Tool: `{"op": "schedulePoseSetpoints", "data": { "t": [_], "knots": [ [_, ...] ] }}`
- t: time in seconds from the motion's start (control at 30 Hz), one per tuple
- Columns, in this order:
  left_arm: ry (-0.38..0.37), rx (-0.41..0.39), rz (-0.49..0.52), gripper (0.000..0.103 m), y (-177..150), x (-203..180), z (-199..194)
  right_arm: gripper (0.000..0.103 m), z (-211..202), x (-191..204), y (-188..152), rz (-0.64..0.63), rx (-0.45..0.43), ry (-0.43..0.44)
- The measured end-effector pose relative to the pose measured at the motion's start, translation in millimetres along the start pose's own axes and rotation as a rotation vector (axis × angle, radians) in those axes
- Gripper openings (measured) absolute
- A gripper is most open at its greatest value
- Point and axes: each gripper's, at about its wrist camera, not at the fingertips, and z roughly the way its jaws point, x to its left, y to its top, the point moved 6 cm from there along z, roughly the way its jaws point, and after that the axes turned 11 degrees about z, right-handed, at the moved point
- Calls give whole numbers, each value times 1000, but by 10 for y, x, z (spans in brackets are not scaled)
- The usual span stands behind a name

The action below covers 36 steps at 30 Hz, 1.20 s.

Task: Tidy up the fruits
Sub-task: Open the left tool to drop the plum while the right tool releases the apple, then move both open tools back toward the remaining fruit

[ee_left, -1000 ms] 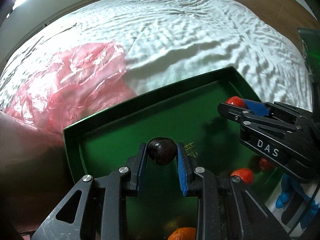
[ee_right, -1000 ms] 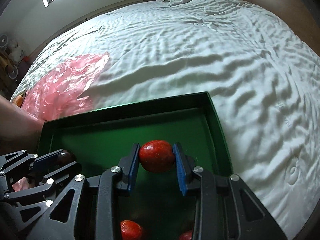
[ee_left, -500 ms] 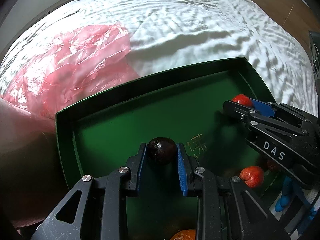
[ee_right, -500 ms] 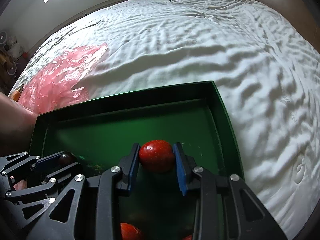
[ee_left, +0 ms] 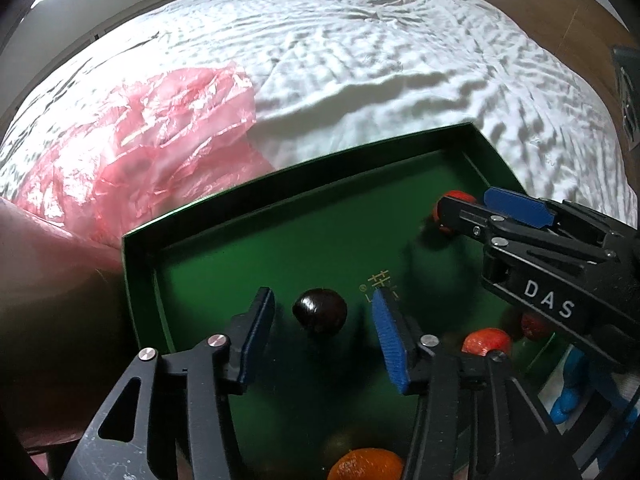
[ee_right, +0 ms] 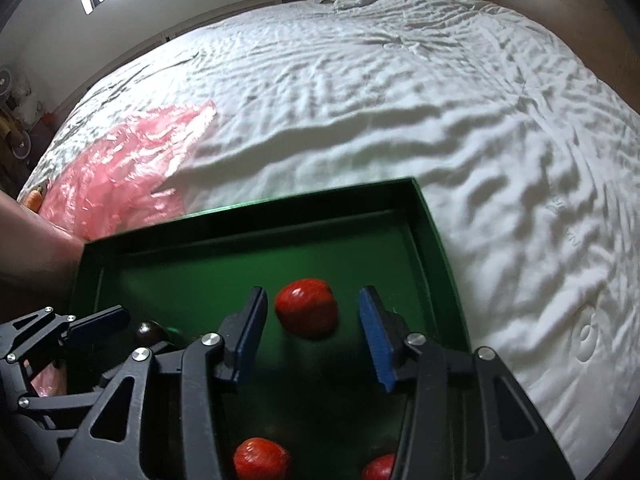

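Note:
A green tray (ee_left: 256, 192) (ee_right: 436, 240) lies on a white bed. In the left wrist view my left gripper (ee_left: 322, 314) is opening, and a dark round fruit (ee_left: 320, 311) sits between its blue pads with a gap on each side. My right gripper (ee_right: 310, 314) is opening too; a red fruit (ee_right: 306, 308) sits between its pads, free of both. The right gripper (ee_left: 472, 208) shows from the side in the left wrist view, and the left gripper (ee_right: 120, 326) shows at the left edge of the right wrist view beside the dark fruit (ee_right: 148, 330).
Other fruits lie in the tray: red ones (ee_right: 260, 458) (ee_right: 380, 466) (ee_left: 486, 342) and an orange one (ee_left: 366, 464). A crumpled pink plastic bag (ee_left: 152, 152) lies on the bed to the left of the tray. A person's forearm (ee_left: 44, 280) is at the left edge.
Both grippers have gone from shut on their fruits to open. The dark fruit and the red fruit are let go and now lie loose in the tray between the spread pads.

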Motion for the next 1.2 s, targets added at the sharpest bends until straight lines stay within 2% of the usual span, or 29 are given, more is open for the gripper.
{"op": "schedulePoseSetpoints", "data": {
  "t": [0.1, 0.17, 0.4, 0.63, 0.93, 1.2],
  "knots": [
    [-5, -19, 11, 47, 25, -52, -91, 98, -157, 20, 17, 5, -31, 3],
    [-2, -37, 26, 53, 26, -104, -183, 103, -254, 18, 18, 12, -50, 2],
    [-23, -83, 68, 56, -7, -282, -435, 103, -565, -47, -30, 44, -100, -18],
    [-51, -104, 97, 56, -142, -463, -653, 103, -801, -195, -259, 72, -110, -51],
    [-94, -112, 164, 58, -588, -644, -956, 103, -1126, -245, -624, 100, -122, -84],
    [-101, -90, 235, 58, -1154, -540, -1283, 103, -1304, -41, -1077, 122, -93, -76]
  ]
}}
